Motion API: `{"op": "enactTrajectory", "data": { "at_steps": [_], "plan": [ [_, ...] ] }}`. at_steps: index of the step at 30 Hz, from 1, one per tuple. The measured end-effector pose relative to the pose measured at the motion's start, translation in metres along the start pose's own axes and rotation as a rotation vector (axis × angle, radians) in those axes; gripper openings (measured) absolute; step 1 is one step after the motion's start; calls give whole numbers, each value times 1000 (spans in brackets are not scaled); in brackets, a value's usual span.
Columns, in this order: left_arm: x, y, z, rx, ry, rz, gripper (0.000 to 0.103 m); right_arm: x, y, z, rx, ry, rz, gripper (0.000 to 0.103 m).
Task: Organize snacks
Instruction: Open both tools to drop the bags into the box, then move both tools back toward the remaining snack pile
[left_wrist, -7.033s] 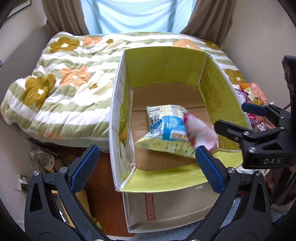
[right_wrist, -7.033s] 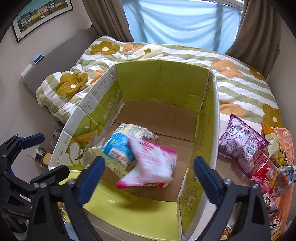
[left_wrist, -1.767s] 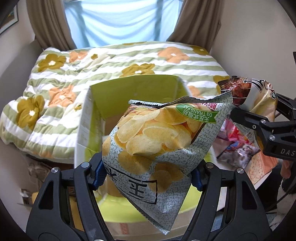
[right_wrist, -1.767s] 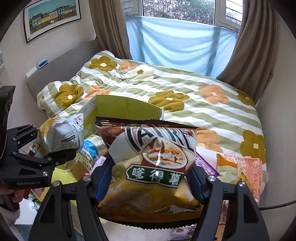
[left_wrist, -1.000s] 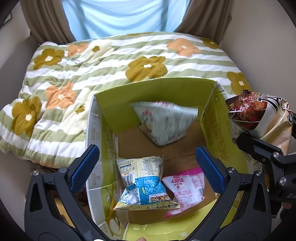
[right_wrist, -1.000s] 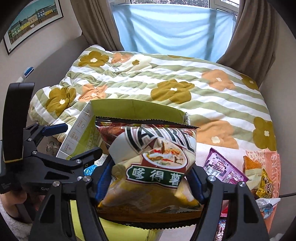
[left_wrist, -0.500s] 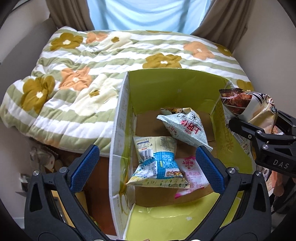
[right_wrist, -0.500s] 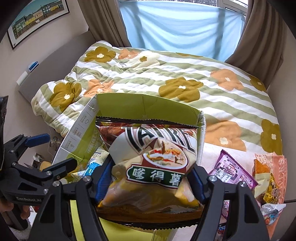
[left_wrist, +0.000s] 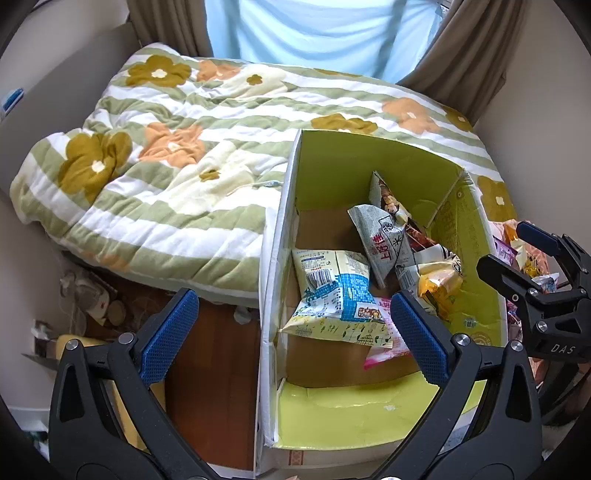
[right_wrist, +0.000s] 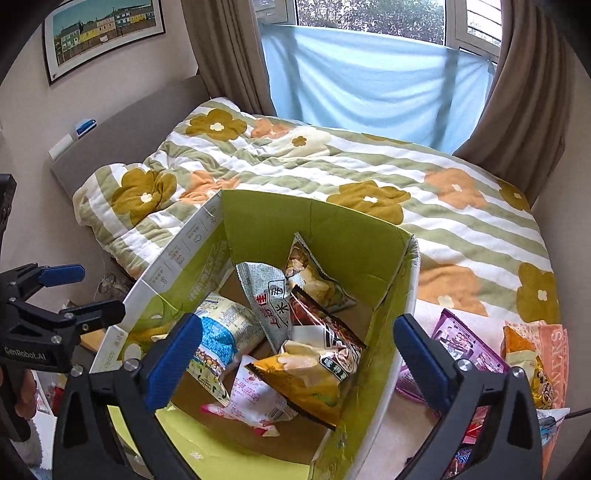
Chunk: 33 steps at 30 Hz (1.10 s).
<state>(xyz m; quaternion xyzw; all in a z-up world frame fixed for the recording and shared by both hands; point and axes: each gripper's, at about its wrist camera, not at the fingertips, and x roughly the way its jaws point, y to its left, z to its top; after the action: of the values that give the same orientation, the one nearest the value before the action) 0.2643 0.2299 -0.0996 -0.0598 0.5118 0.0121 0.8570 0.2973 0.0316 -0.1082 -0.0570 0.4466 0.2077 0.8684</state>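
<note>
An open cardboard box (left_wrist: 284, 206) (right_wrist: 402, 295) with green inner flaps holds several snack bags. A blue and yellow bag (left_wrist: 332, 295) lies at its left, a grey chip bag (left_wrist: 384, 240) (right_wrist: 267, 295) stands in the middle, a pink bag (right_wrist: 255, 398) lies in front. A brown and gold chip bag (right_wrist: 317, 365) (left_wrist: 439, 277) lies on top of them at the right. My left gripper (left_wrist: 291, 328) is open and empty above the box's left wall. My right gripper (right_wrist: 299, 354) is open and empty over the box.
The box stands at the foot of a bed with a flowered quilt (left_wrist: 166, 173). More snack bags, one purple (right_wrist: 465, 350) and one orange (right_wrist: 528, 362), lie to the right of the box. Brown floor and clutter (left_wrist: 92, 299) show left of the box.
My right gripper has opened and let go of the brown and gold chip bag, which now lies in the box. Before that, my left gripper dropped the grey chip bag in.
</note>
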Motion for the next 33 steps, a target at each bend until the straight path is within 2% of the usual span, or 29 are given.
{"op": "enactTrajectory", "data": {
  "at_steps": [10,14,18,23,27,29,33],
  "plan": [
    [-20,-13,-13,70,-47,-64,103,-34,4,-19,70,-33,-26,103],
    [-30,-28,-16,113,-75,-103,103,-53,-3,-29,117,-57,-41,103],
    [-35,-50,-19,152,-90,-156,103,-78,-16,-41,133,-92,-92,103],
    [-43,-98,-28,206,-102,-202,103,-111,-50,-58,173,-123,-120,103],
    [-47,-146,-36,231,-102,-227,103,-139,-92,-78,209,-144,-147,103],
    [-49,-172,-41,232,-92,-228,103,-150,-113,-87,222,-134,-158,103],
    [-54,-228,-55,232,-88,-287,103,-175,-153,-111,200,-116,-218,103]
  ]
}}
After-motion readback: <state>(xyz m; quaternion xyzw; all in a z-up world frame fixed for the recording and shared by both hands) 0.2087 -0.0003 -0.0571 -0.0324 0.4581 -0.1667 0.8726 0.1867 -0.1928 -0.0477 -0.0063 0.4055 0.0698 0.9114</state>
